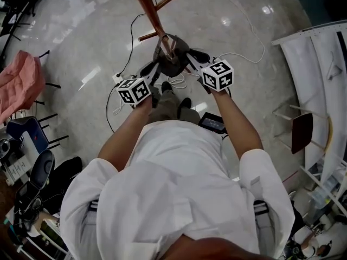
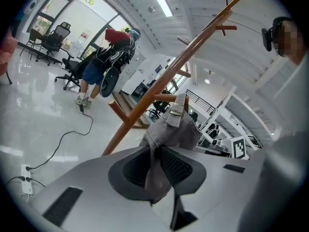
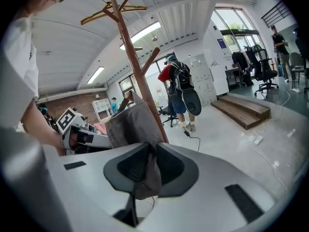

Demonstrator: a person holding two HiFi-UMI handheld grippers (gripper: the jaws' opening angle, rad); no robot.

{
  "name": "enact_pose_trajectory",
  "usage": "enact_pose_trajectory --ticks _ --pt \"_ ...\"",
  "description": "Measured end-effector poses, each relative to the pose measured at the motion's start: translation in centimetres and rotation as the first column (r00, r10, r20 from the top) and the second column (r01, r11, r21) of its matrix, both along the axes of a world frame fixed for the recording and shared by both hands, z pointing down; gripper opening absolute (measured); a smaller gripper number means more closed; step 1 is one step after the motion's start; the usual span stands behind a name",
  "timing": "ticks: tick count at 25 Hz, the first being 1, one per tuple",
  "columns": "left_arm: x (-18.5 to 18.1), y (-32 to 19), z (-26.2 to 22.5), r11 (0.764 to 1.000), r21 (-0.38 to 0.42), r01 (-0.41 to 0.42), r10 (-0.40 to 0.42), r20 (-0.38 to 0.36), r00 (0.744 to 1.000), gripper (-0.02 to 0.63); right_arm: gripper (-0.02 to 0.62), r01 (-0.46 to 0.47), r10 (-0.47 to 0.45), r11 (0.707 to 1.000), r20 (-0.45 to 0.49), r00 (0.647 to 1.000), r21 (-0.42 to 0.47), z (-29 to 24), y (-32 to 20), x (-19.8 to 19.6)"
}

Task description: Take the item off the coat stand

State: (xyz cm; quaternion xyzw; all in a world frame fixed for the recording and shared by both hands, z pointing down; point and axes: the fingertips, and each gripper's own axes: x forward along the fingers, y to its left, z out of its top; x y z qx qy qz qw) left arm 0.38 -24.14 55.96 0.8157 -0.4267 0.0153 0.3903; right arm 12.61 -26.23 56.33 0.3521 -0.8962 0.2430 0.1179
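**A:** What does the head view give you?

**B:** My left gripper and my right gripper reach in from either side of the grey cloth item. It sits against the pole of the wooden coat stand, just below a short peg. I cannot tell whether it is hooked on anything. The glossy floor spreads underneath, and a pink cloth lies well off to the left.

**A:** And the left gripper view?

**B:** My jaws are clamped on a fold of the grey cloth item. The cloth runs down between the dark pads and is pinched there. The rest bunches just past the jaws, touching the slanting coat stand, with a strap rising from it. A marker cube of my other gripper shows at the right. A person with a backpack stands far off.

**A:** The right gripper view?

**B:** These jaws are also closed on a hanging flap of the grey cloth item, gripped between the pads. The bulk of the cloth stands in front of the coat stand. My left gripper holds its far side.
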Motion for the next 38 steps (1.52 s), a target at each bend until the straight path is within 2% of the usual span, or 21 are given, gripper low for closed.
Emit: enact_pose_trajectory --ticks 8,12,19,23,25,29,32,38 --pt "0.6 0.5 -1.0 0.999 0.047 -0.015 0.016 -0.027 0.999 0.064 0.055 -0.017 0.017 0.999 0.018 1.000 0.031 -1.2 1.9 1.2" --pt "2.5 2.9 -3.0 0.995 0.087 -0.046 0.049 -0.031 0.998 0.063 0.054 -0.053 0.051 0.997 0.045 0.998 0.054 -3.6 4.7 3.4" --pt "4.3 5.0 -5.3 0.985 0.133 -0.112 0.120 -0.056 0.991 0.063 0.052 -0.113 0.107 0.990 0.073 0.992 0.090 -6.3 8.8 4.6" --pt "5.4 6.0 -6.7 0.968 0.181 -0.172 0.178 -0.021 0.984 0.060 0.051 -0.143 0.144 0.976 0.008 0.990 0.167 -7.4 11.2 4.9" --pt "6.0 6.7 -7.0 0.959 0.195 -0.204 0.209 -0.006 0.978 0.060 0.049 -0.179 0.179 0.965 0.018 0.984 0.190 -8.0 12.2 5.2" --pt "7.0 8.0 -8.0 0.937 0.225 -0.266 0.267 0.025 0.963 0.060 0.048 -0.267 0.260 0.943 0.060 0.964 0.197 -9.0 14.2 6.3" --pt "7.7 8.9 -9.1 0.919 0.252 -0.303 0.302 0.041 0.952 0.058 0.048 -0.297 0.288 0.933 0.071 0.955 0.203 -9.8 15.2 6.7" --pt "6.0 10.4 -8.7 0.908 0.236 -0.346 0.355 0.002 0.935 0.057 0.048 -0.332 0.325 0.925 0.065 0.943 0.185 -9.6 16.6 4.4"
